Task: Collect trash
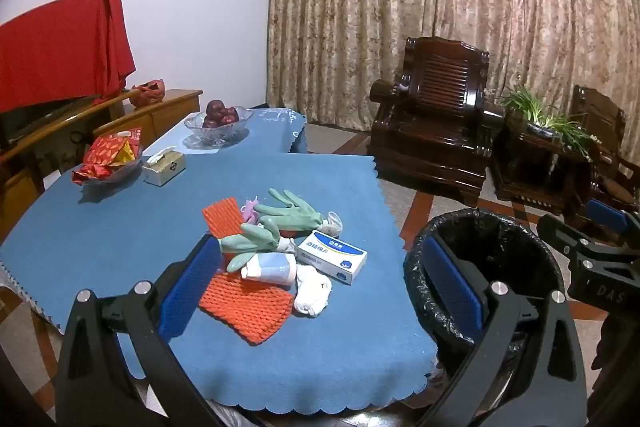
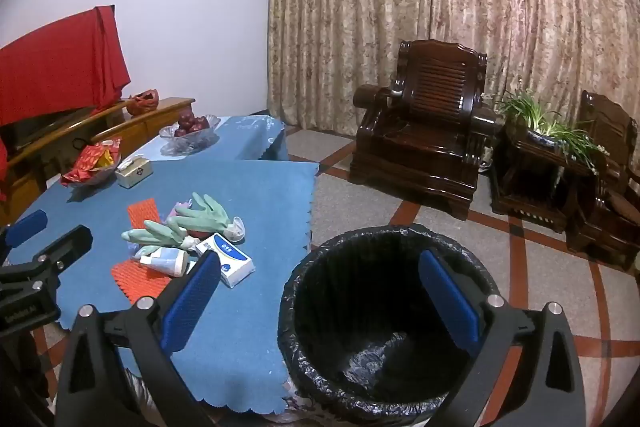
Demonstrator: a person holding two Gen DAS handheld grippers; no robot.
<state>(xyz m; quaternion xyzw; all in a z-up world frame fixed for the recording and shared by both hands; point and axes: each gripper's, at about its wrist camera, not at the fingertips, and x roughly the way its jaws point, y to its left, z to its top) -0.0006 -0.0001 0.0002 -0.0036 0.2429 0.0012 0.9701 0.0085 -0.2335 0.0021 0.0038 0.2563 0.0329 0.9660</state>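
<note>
A pile of trash lies on the blue tablecloth (image 1: 100,239): two green rubber gloves (image 1: 292,213), orange foam nets (image 1: 244,307), a white and blue box (image 1: 332,257), a squeezed tube (image 1: 268,267) and a crumpled white tissue (image 1: 314,289). The pile also shows in the right wrist view, with the box (image 2: 226,259) nearest. A bin with a black liner (image 2: 384,311) stands on the floor right of the table; it also shows in the left wrist view (image 1: 488,251). My left gripper (image 1: 320,287) is open and empty above the pile. My right gripper (image 2: 320,301) is open and empty over the bin.
At the table's far left stand a dish of red packets (image 1: 108,159), a tissue box (image 1: 164,167) and a glass bowl of apples (image 1: 218,121). Dark wooden armchairs (image 2: 424,131) and a potted plant (image 2: 544,131) stand before the curtain. The floor (image 2: 360,195) is tiled.
</note>
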